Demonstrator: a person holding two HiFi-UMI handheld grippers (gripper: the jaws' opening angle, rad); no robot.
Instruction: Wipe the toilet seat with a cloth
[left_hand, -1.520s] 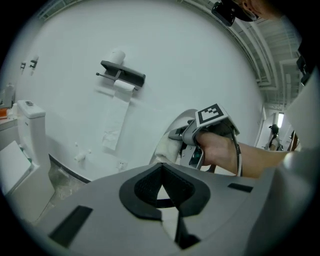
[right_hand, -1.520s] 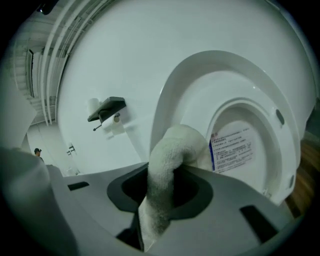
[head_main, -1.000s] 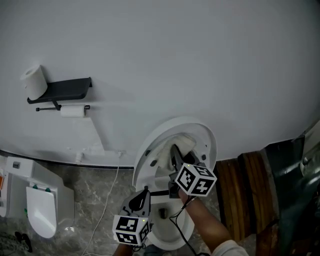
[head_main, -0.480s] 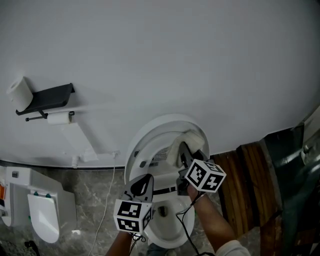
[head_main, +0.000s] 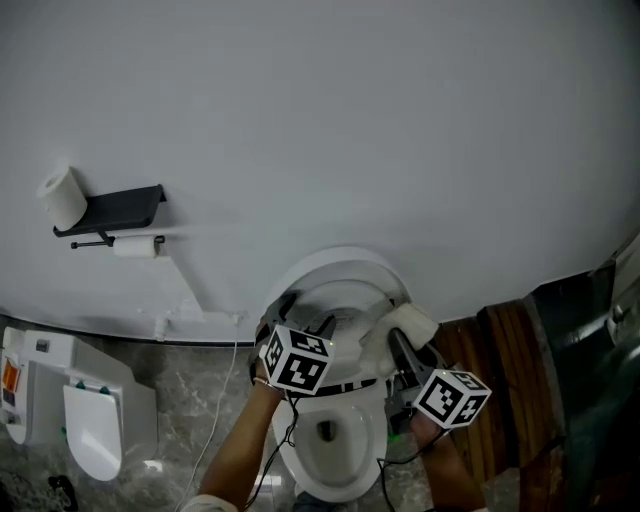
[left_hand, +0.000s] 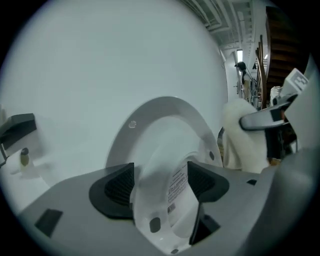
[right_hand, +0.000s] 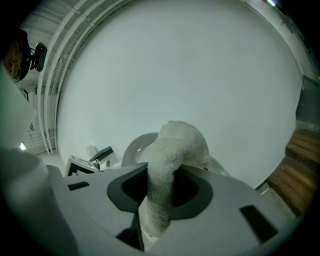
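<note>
On my left gripper (left_hand: 160, 184), jaws are opening around the raised toilet seat (left_hand: 156, 147); my right gripper (right_hand: 161, 192) clamps the cloth (right_hand: 176, 145), its length rising past the jaws.

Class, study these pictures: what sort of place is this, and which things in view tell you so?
Most likely a toilet room or bathroom. A white toilet with its lid raised stands against the wall, and a paper roll sits on a dark wall shelf nearby.
</note>
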